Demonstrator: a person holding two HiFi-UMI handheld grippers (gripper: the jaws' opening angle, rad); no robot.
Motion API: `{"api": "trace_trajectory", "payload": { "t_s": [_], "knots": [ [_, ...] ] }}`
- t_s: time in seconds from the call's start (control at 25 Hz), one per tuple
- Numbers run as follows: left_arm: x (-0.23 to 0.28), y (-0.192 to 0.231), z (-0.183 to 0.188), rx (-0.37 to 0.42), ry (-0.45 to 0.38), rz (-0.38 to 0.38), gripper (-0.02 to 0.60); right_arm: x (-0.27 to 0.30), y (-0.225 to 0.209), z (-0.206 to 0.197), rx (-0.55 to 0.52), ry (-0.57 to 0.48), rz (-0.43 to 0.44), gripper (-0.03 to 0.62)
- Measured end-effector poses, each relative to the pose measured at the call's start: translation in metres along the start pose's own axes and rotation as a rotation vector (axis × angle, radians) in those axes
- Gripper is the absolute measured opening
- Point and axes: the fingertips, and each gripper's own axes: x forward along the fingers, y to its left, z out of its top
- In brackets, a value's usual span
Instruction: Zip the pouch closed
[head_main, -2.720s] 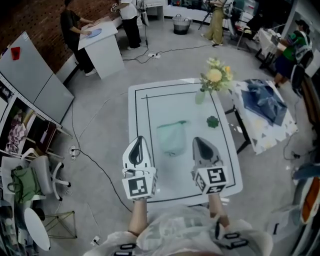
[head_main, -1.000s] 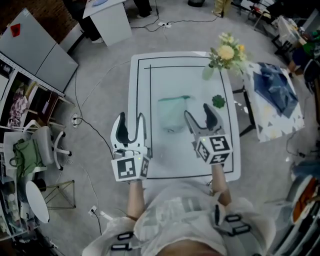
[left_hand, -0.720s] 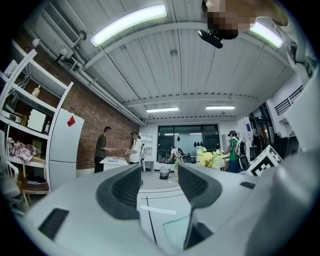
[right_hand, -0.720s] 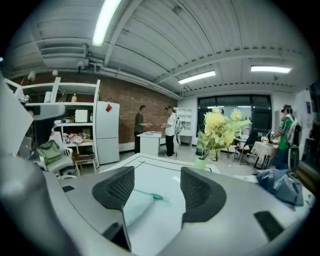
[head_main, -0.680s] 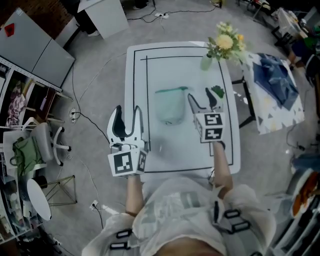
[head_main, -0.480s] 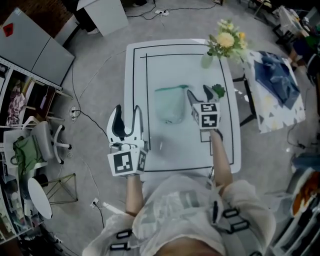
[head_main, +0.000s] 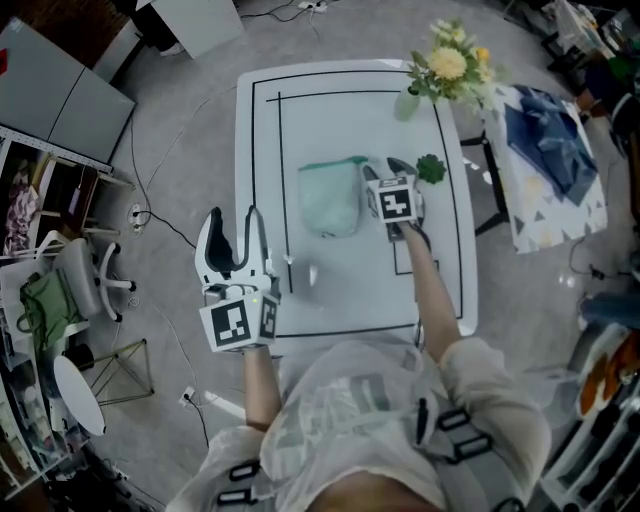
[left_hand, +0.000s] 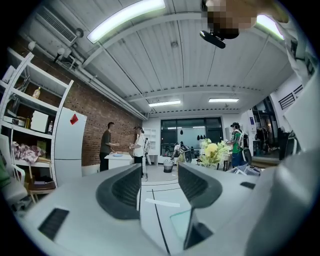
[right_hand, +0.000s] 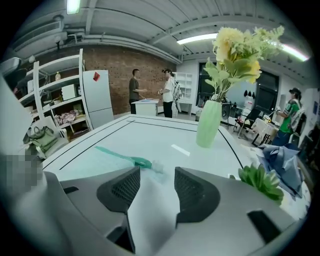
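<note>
Pouch (head_main: 330, 197): pale mint, lying flat near the middle of the white counter (head_main: 340, 300), inside the black border line. Its green zipper (head_main: 335, 162) runs along the far edge. In the right gripper view the zipper (right_hand: 117, 156) shows as a green strip crossing from left to centre, ending at a small pale pull (right_hand: 155, 166). Cannot tell whether the zipper is done up.

Right gripper (head_main: 383, 165): at the pouch's right edge, pointing down and away from the person, with the marker cube facing up. Its jaws have just been closing and now stand partly apart. In its own view (right_hand: 156, 187) the pull end of the zipper lies just ahead of the gap. Only pale surface shows between the pads, and they press on nothing.

Left gripper (head_main: 232, 235): held level over the counter's left near edge, well apart from the pouch. Jaws are wide apart in its own view (left_hand: 159, 185), with nothing between them; only the counter top shows through the gap.

Also on the counter: a green vase (head_main: 405, 103) of yellow flowers at the far right corner, and a small green plant (head_main: 430, 168) just to the right of the right gripper.
</note>
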Motion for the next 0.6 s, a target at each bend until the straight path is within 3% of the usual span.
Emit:
{"api": "trace_trajectory", "payload": {
  "t_s": [0.6],
  "knots": [
    [0.009, 0.004, -0.007, 0.006, 0.029, 0.013, 0.212, 0.027, 0.003, -0.008, -0.053, 0.115, 0.063, 0.143]
  ]
}}
